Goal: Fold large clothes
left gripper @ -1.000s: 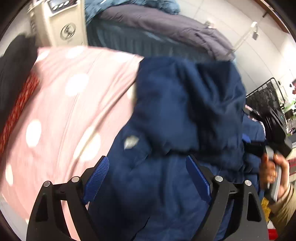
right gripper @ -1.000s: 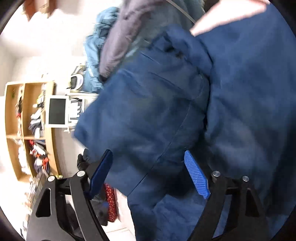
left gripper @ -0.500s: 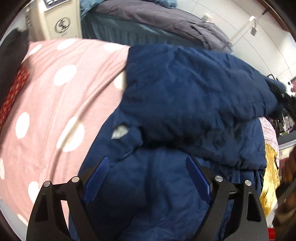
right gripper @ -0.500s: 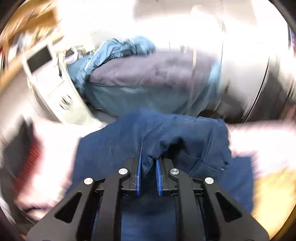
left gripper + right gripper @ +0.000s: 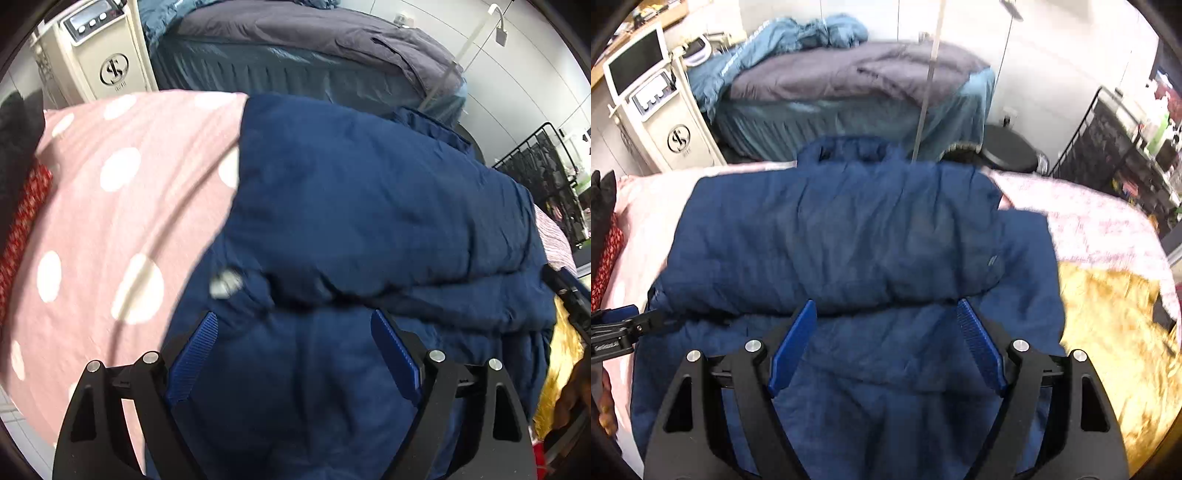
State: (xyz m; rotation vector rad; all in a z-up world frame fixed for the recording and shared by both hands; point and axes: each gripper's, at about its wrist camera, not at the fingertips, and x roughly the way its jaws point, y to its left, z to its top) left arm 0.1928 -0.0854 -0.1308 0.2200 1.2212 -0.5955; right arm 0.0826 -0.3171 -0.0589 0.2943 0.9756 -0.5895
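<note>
A large navy blue padded jacket (image 5: 362,206) lies on the pink bed cover, its upper part folded down over its lower part in a thick roll; it also shows in the right wrist view (image 5: 831,236). My left gripper (image 5: 295,354) is open and empty, just above the jacket's lower part near its left side. My right gripper (image 5: 886,343) is open and empty, above the lower part just in front of the folded edge. The tip of the left gripper (image 5: 617,325) shows at the jacket's left edge.
The pink cover with white dots (image 5: 122,192) spreads to the left. A gold cloth (image 5: 1108,332) lies right of the jacket. A red patterned cloth (image 5: 22,221) is at far left. Behind stand a blue-skirted bed (image 5: 849,99), a white machine (image 5: 661,110) and a black rack (image 5: 1115,147).
My right gripper, shut on the jacket's sleeve half a second ago, has let go and opened. The folded part now lies flat across the jacket. The left gripper stayed open.
</note>
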